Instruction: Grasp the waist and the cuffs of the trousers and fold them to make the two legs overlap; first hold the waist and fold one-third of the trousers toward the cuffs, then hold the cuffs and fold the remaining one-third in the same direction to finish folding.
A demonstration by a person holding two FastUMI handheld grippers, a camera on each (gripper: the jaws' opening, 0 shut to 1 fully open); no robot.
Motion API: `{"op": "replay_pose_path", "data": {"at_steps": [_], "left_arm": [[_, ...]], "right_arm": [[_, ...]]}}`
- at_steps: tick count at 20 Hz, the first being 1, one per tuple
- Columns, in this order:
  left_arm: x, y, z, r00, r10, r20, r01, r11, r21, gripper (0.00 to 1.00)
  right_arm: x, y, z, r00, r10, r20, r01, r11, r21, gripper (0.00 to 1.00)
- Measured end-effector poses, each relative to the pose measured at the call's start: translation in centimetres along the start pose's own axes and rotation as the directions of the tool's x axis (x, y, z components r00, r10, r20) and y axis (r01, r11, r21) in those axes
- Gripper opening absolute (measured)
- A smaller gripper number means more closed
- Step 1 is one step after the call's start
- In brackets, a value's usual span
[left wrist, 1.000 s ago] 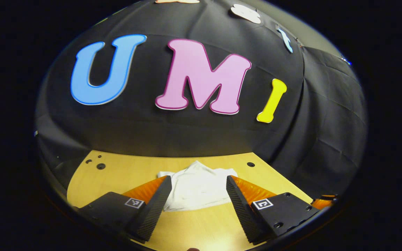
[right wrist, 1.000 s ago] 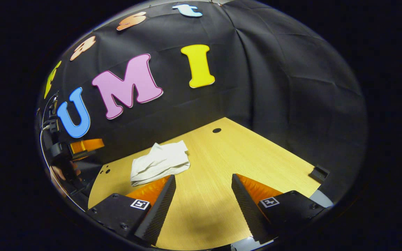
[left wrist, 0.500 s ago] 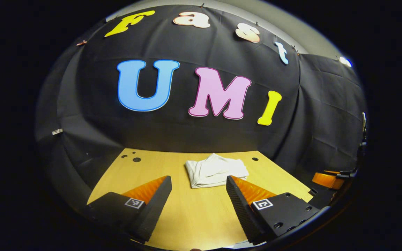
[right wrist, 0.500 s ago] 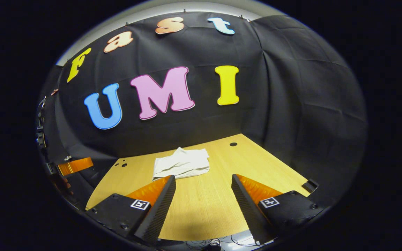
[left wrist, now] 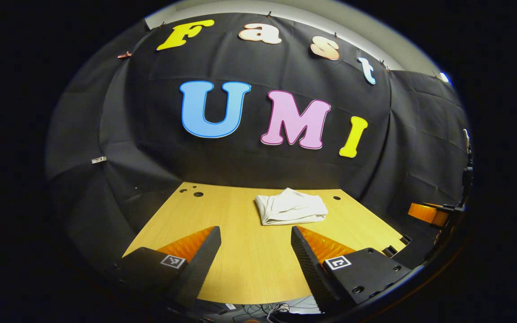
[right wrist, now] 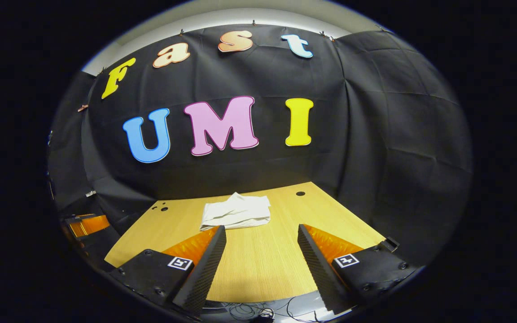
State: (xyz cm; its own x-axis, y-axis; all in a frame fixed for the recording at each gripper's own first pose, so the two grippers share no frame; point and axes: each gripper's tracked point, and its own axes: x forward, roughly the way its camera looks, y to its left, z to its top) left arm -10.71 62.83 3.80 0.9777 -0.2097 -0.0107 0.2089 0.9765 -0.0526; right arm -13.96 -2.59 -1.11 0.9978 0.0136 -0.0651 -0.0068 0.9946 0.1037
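Folded trousers (left wrist: 291, 207) lie on the table (left wrist: 240, 255), both tongs apart.

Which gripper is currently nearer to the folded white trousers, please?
Neither clearly: the left gripper has the trousers ahead, slightly right; the right gripper has them ahead, slightly left. Both jaws open, short of them.

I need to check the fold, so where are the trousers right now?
The trousers lie folded in a bundle on the table near the back wall; in the left gripper view they sit right of centre, near a small hole.
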Motion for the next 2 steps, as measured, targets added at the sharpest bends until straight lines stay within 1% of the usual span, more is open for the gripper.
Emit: {"op": "replay_pose_path", "data": {"at_steps": [2], "left_arm": [[-0.51, 0.13, -0.16, 1.0, 0.01, -0.003, -0.01, 1.0, -0.004, 0.97]], "right_arm": [[-0.28, 0.25, -0.02, 1.0, 0.012, 0.0, -0.012, 1.0, -0.01, 0.98]]}}
